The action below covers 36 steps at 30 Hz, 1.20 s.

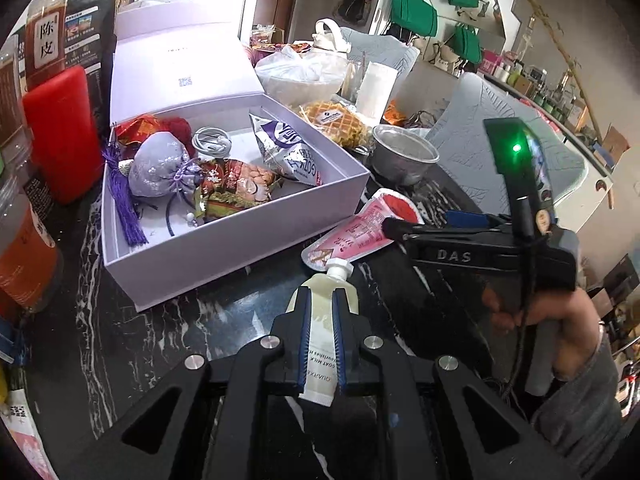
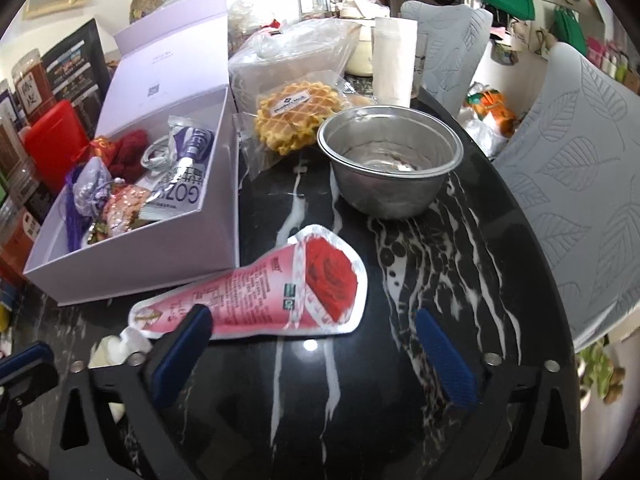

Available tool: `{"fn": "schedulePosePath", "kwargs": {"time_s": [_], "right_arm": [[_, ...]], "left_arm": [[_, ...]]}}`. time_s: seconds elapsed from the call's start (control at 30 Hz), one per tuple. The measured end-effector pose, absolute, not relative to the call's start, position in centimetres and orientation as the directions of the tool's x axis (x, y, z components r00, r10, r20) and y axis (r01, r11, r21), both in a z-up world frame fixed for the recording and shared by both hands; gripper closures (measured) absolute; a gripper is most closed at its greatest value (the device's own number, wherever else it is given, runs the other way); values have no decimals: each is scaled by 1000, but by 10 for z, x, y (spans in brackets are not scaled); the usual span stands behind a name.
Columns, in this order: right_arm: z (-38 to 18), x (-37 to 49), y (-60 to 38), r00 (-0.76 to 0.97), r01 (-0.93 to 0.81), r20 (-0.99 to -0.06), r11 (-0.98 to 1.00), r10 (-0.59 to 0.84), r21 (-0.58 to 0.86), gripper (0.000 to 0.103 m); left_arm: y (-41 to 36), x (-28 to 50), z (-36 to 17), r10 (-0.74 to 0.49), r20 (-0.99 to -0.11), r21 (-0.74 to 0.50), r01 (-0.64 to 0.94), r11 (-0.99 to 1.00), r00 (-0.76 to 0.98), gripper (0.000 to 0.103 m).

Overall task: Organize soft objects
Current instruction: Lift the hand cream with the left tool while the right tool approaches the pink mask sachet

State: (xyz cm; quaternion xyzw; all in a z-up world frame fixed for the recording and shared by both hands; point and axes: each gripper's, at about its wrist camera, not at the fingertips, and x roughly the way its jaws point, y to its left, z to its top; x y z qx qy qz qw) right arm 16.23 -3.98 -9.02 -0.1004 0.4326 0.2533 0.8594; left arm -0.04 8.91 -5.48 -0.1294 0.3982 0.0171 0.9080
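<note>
My left gripper point(image 1: 323, 304) is shut on a cream goat-milk tube point(image 1: 325, 320) with a white cap, held just above the black marble table, near the front wall of the open white box point(image 1: 240, 240). The box holds a lilac sachet point(image 1: 160, 168), snack packets and a coiled cable. A pink rose pouch point(image 2: 280, 296) lies flat on the table by the box; it also shows in the left wrist view point(image 1: 360, 232). My right gripper point(image 2: 316, 344) is open, low over the table, its left finger point(image 2: 188, 344) over the pouch's narrow end.
A steel bowl point(image 2: 390, 172) stands behind the pouch. A bagged waffle point(image 2: 296, 116), plastic bags and a white cup point(image 2: 394, 60) lie further back. A red container point(image 1: 64, 132) and jars line the left. Grey padded chairs point(image 2: 580, 184) stand at the right.
</note>
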Motion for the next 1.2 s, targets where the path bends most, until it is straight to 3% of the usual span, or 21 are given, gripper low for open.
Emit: {"fn": "schedulePosePath", "kwargs": {"time_s": [0.47,0.53,0.63,0.73,0.77,0.8,0.93,1.2], "right_arm": [[-104,184,-27,473,-563,-799,825,370,49,2],[-101,179,-26,464,-589,-793,806,396,58,23],[-97,176,-28,445,-586,-802,806,399,76,30],[-92,172,-38,453,-572,-798,816,398,83,64],[-92,170,-40,454,-564,-801,822,390,81,71],[-95,170,-42,450,-555,-814,829,367,67,91],[-98,153,-50,470,-568,-810,823,352,28,97],[-99,129,-60,462,-569,-810,821,361,41,97]], "left_arm": [[94,23,-80,-11,-840,-151,-215,965,542,92],[94,25,-83,6,-846,-131,-219,967,533,92],[93,24,-83,20,-845,-115,-218,969,534,92],[93,22,-83,12,-843,-122,-214,969,537,92],[93,22,-84,5,-844,-129,-212,969,536,92],[93,21,-83,-6,-845,-140,-208,968,535,92],[87,19,-82,-39,-840,-161,-181,970,542,92],[74,11,-80,14,-838,-84,-155,984,545,90]]}}
